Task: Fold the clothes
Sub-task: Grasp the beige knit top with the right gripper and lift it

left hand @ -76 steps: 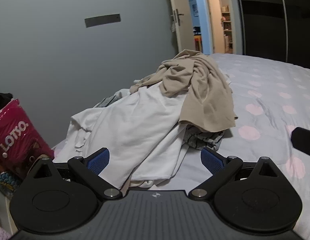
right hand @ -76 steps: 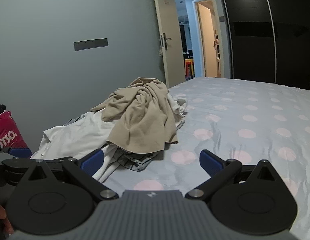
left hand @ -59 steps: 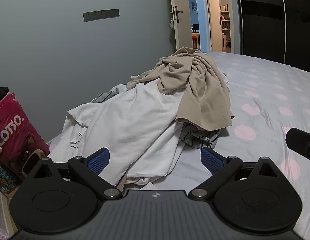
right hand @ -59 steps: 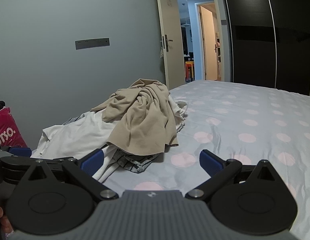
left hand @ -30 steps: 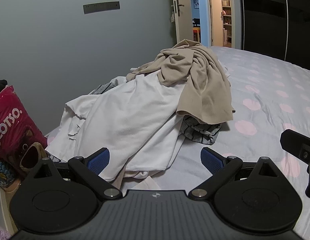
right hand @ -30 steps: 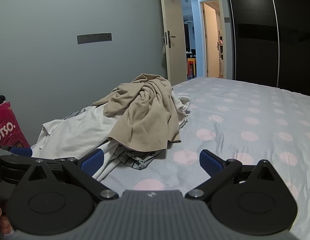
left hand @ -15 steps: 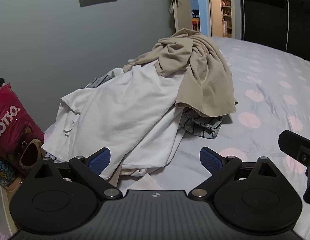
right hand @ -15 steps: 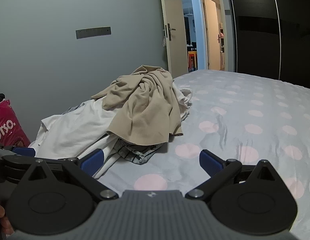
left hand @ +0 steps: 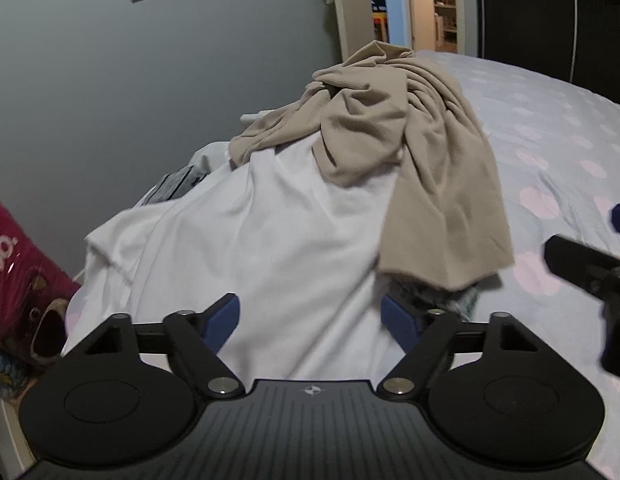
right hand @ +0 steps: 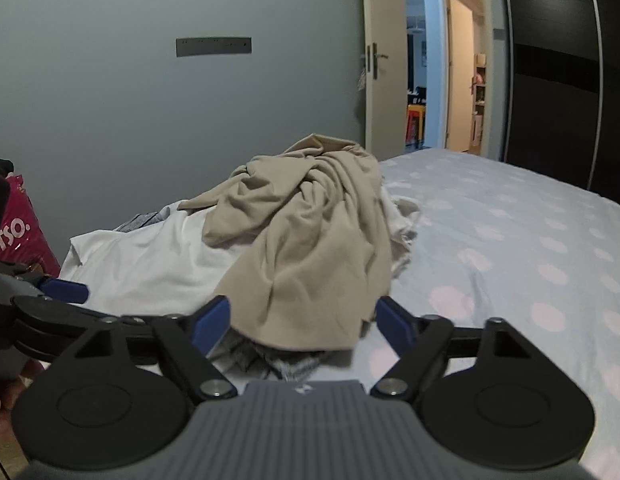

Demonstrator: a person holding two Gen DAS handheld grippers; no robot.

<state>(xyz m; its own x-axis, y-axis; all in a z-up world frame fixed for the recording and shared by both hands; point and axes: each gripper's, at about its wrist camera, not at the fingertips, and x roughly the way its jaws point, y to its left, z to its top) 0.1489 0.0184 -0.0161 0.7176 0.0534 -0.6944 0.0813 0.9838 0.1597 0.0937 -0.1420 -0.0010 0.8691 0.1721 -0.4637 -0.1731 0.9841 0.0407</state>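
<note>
A heap of clothes lies on the bed's left side. A beige garment [left hand: 410,152] [right hand: 310,232] is draped on top, over a white garment [left hand: 262,248] [right hand: 158,256]. A grey striped piece [right hand: 270,360] pokes out beneath. My left gripper [left hand: 310,320] is open and empty, just above the white garment's near part. My right gripper [right hand: 302,320] is open and empty, close over the beige garment's lower hem. The right gripper's side shows at the right edge of the left wrist view [left hand: 590,272].
The bed [right hand: 510,248] has a pale blue cover with pink dots and stretches to the right. A pink bag [left hand: 18,280] stands at the left beside the bed. A grey wall is behind the heap, with an open door [right hand: 384,64] and a dark wardrobe [right hand: 570,72] at the right.
Both grippers have moved forward and down toward the heap, which now looms larger. Both stay open, the jaws looking a little narrower than before. The clothes have not moved.
</note>
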